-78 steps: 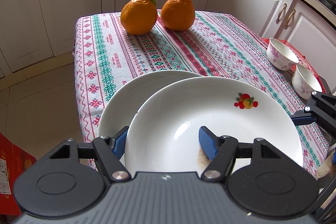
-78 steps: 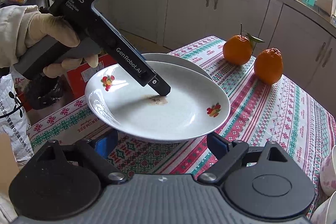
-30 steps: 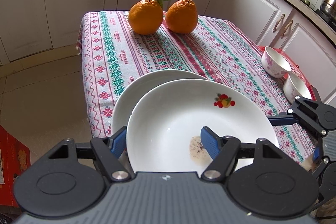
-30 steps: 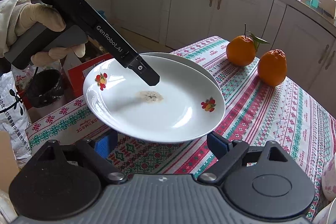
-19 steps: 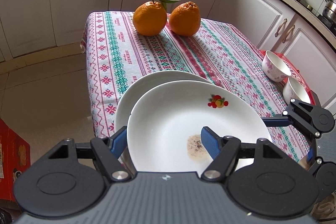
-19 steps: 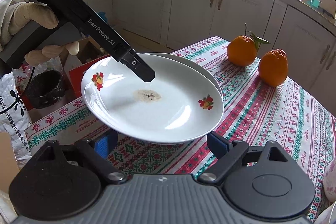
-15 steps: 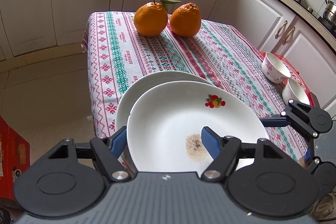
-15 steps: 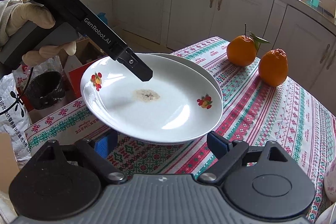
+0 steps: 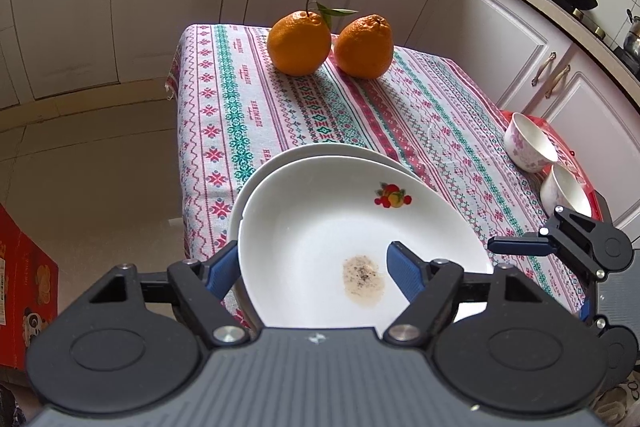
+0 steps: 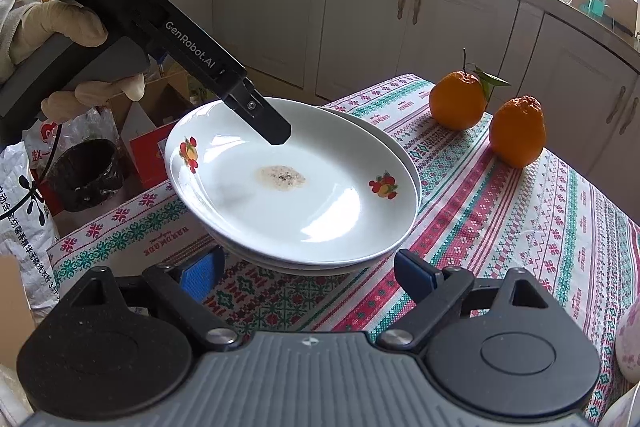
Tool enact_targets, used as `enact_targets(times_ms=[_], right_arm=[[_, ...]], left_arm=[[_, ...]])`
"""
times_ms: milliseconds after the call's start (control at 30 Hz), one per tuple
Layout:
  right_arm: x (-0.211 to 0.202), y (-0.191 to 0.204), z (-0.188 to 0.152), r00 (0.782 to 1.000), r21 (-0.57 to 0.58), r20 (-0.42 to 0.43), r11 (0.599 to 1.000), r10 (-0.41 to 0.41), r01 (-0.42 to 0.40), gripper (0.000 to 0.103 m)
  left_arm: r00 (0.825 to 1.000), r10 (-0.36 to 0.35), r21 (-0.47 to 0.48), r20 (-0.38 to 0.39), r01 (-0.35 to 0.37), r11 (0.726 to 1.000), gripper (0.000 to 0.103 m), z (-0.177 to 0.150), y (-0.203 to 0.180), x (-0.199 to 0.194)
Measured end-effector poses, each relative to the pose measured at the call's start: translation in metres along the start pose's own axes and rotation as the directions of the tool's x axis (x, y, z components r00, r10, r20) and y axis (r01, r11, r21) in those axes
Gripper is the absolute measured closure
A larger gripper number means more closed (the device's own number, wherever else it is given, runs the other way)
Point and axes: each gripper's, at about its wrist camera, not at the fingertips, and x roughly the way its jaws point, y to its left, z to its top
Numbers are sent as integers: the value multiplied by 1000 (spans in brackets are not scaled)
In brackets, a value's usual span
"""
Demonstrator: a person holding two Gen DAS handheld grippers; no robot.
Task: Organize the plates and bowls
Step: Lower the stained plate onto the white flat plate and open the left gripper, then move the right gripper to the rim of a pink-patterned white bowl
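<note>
Plates: a white upper plate (image 9: 320, 227) with fruit prints and a brownish stain at its centre is seen lying on a second white plate (image 9: 280, 157), whose rim shows just beyond it; both sit at the table's near-left corner, and the upper rim is seen overhanging the cloth edge there.
Left gripper (image 9: 310, 267): its jaws are opening, with the plate's near rim between the blue pads; the right pad is raised above the plate's inside, while contact of the left pad (image 9: 222, 267) under the rim cannot be told, though it looks released.
Left hand (image 10: 60, 39): gloved, wrapped round the black handle above the plate's far rim.
Right gripper (image 10: 306, 273): jaws stand wide and empty, held just short of the plates' edge over the cloth.
Bowls: two small floral bowls (image 9: 530, 143) (image 9: 566, 193) are set side by side at the table's right edge, well apart from the plates.
Tablecloth (image 9: 400, 115): patterned; a broad open strip is left between plates, bowls and oranges.
Oranges: two oranges (image 9: 299, 43) (image 9: 364, 47) stand just beside each other at the far edge.
Floor: bare tile (image 9: 88, 179) is seen beyond the table's left edge, with a red box (image 9: 24, 287) near the corner.
</note>
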Motion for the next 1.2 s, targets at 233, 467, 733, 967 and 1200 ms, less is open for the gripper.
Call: enact_targets(times_ms=[233, 467, 733, 967, 1200], right_arm=[[-6, 0, 0, 1000, 2, 14, 1000, -3, 3, 8], [-13, -1, -3, 999, 18, 23, 1000, -24, 23, 2], [-36, -14, -11, 995, 67, 37, 993, -96, 93, 0], [-74, -27, -29, 980, 116, 65, 977, -187, 179, 0], [-127, -53, -66, 945, 197, 65, 932, -322, 304, 0]], left_arm=[[1000, 31, 3, -3, -31, 1000, 21, 0, 1, 2], [997, 79, 69, 25, -80, 994, 19, -4, -8, 5], [978, 97, 207, 187, -136, 969, 16, -18, -47, -16], [944, 13, 321, 330, -125, 939, 9, -41, -112, -36], [941, -187, 355, 283, 79, 932, 1, -62, -172, -19]])
